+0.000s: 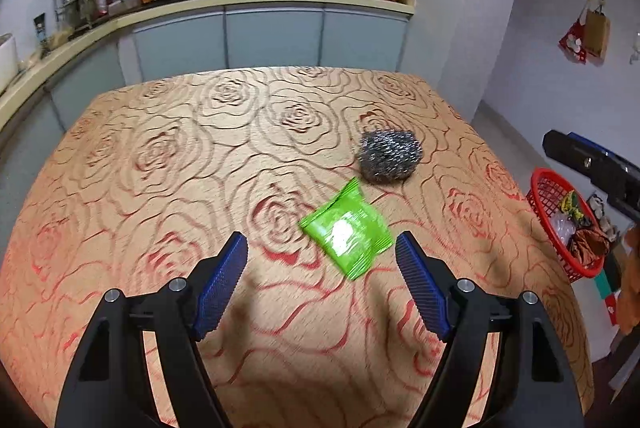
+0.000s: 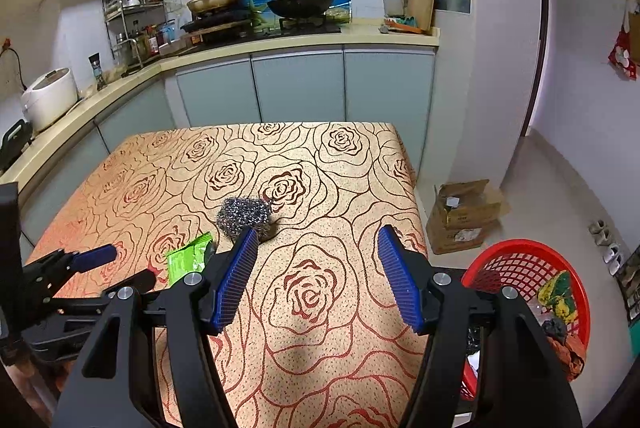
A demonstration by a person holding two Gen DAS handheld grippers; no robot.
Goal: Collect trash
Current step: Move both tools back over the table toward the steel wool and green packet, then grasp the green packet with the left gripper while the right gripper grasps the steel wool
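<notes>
Hovering over the table (image 1: pixel 160 155), the left gripper (image 1: pixel 322 256) is holding its jaws spread and empty; the green wrapper (image 1: pixel 346 228) is lying just ahead between the blue pads, a shade toward the right one, long axis running diagonally, with the steel scourer (image 1: pixel 388 155) beyond it toward the right edge.

Switching to the right wrist view, the right gripper (image 2: pixel 318 248) is also gaping, gripping nothing, and the green wrapper (image 2: pixel 188 258) is sitting off to its left, partly hidden behind its left finger. The left gripper (image 2: pixel 120 264) looks nearer, while the red basket (image 2: pixel 516 256) is waiting on the floor beyond the right edge.
</notes>
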